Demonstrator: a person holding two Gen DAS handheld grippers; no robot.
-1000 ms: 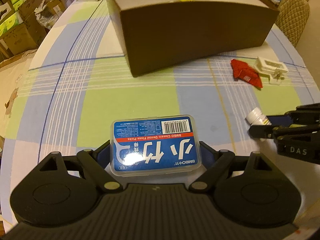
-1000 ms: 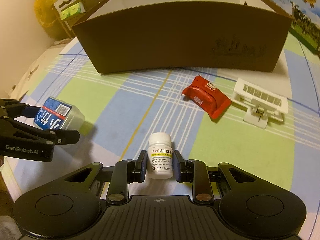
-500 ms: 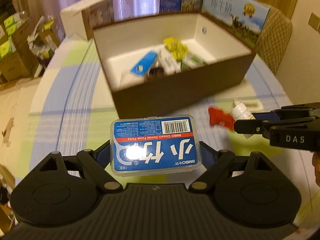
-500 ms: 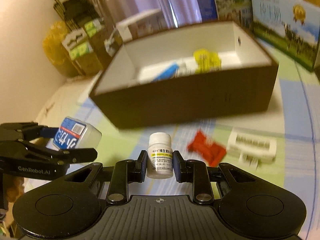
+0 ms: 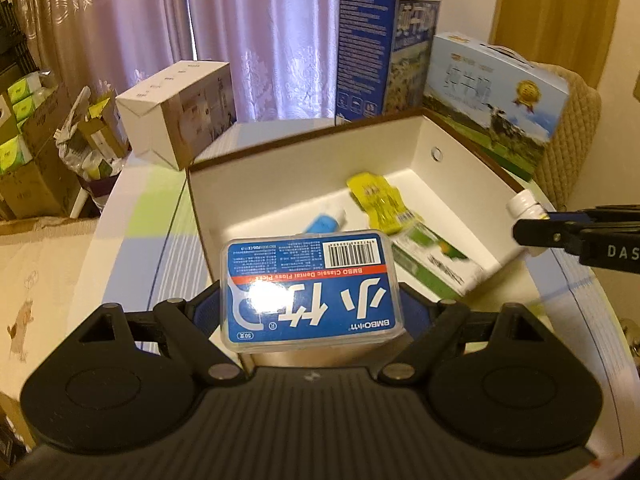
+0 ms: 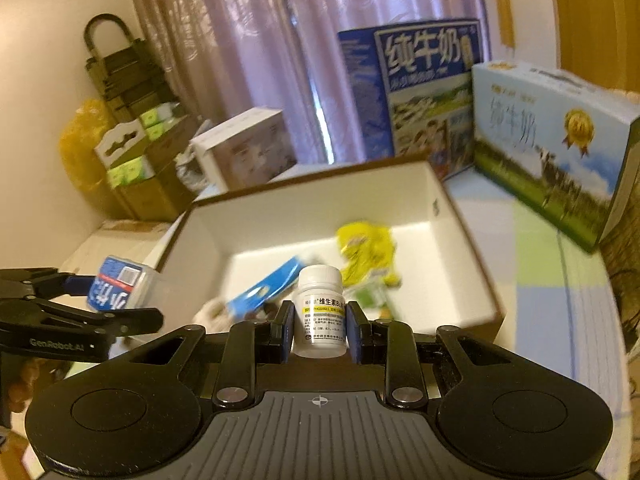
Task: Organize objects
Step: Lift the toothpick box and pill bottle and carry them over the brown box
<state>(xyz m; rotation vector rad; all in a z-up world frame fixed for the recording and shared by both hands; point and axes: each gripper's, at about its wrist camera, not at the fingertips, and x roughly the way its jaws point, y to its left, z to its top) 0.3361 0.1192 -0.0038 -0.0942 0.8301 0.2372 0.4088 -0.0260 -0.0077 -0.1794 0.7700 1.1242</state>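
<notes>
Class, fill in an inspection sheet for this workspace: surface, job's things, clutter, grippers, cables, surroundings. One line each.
Surface: round table under a checked cloth.
Job's things: floss pick case and white pill bottle, both held above the open brown box; the box already holds a yellow packet, a blue item and a green pack.
Clutter: two milk cartons and a white carton behind the box.
Grippers: left gripper shut on the case; right gripper shut on the bottle.
Cables: nothing seen.
Surroundings: purple curtains, stacked cardboard boxes at left.
</notes>
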